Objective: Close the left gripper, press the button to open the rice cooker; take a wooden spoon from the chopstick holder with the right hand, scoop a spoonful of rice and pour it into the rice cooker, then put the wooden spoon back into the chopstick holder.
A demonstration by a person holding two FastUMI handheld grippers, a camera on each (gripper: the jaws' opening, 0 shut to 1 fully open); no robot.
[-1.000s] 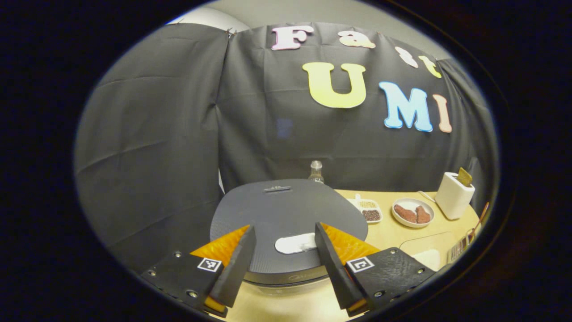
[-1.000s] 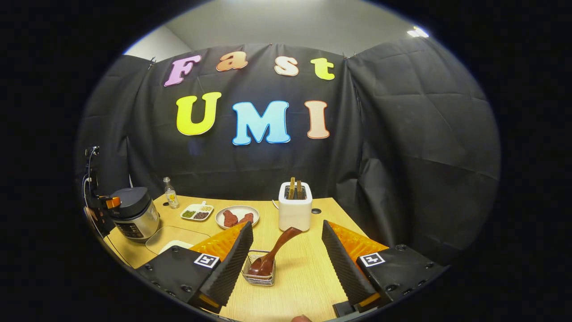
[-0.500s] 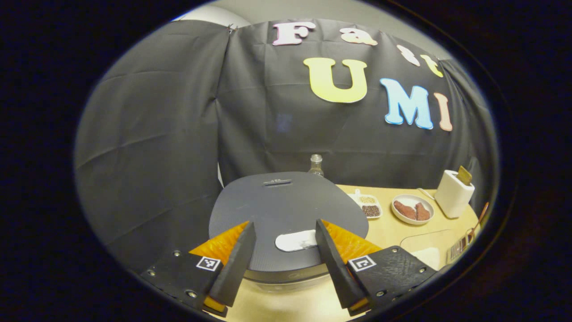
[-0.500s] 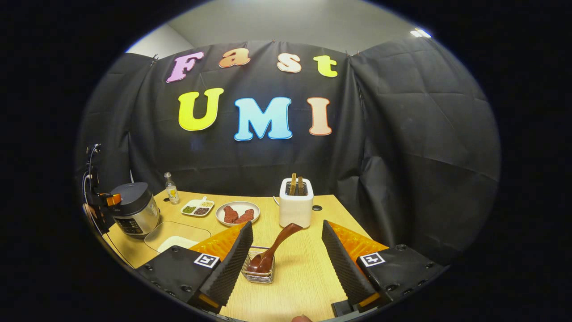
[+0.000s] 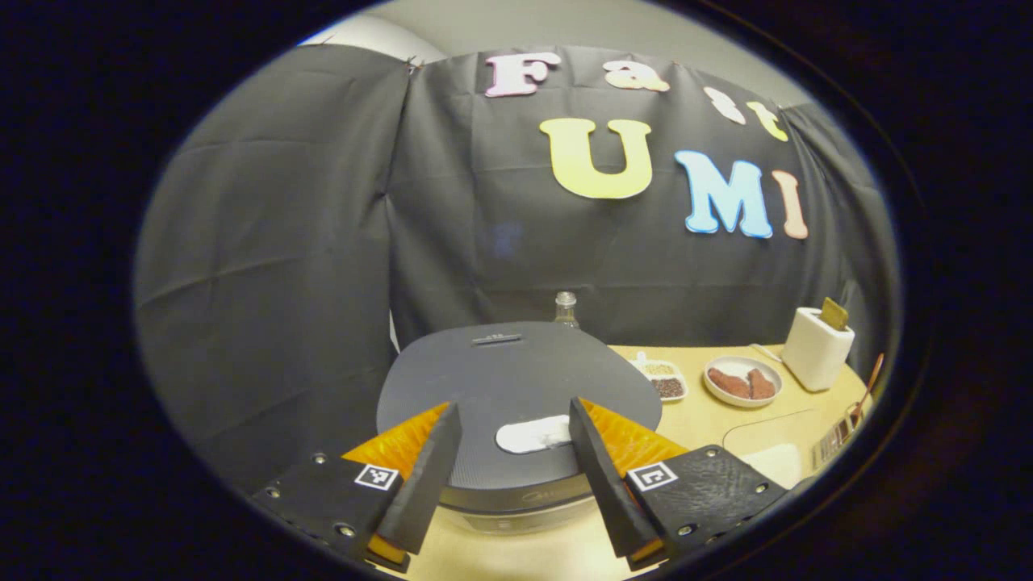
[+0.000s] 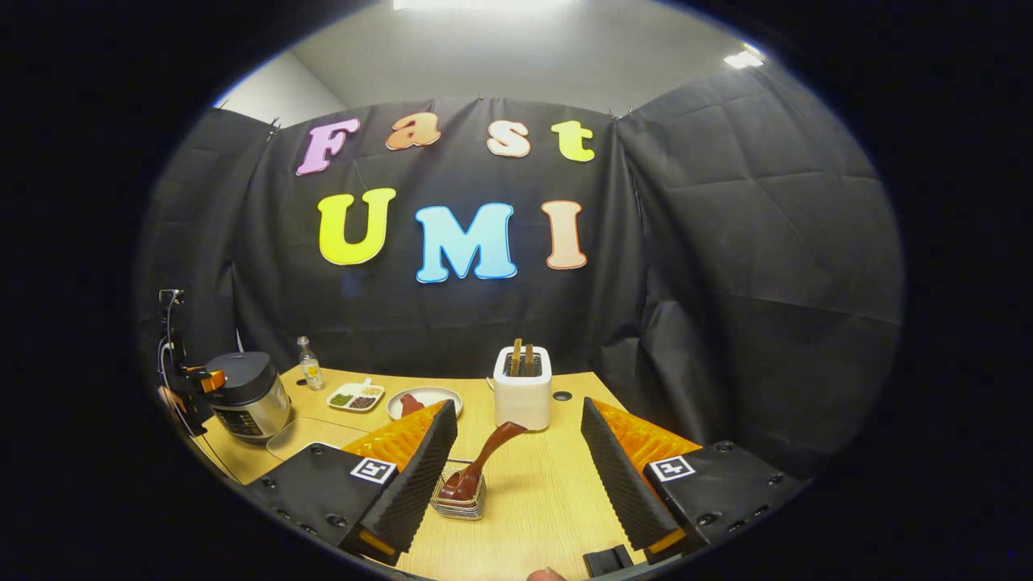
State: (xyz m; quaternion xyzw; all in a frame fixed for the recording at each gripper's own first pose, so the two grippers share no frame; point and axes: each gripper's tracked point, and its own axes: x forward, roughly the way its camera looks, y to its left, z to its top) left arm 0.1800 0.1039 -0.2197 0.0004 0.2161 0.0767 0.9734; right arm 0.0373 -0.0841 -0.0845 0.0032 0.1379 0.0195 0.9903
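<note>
The rice cooker is sitting lid-down at the counter's left edge while the left hand-held gripper is still hovering wide open, empty, over its button, barely shifted. The right hand-held gripper, open and empty, is backing slightly from the wooden spoon in the chopstick holder near the front edge; closing and pressing aren't yet done.

No text can be read; the faint mark on the rice cooker front is too blurred.
</note>
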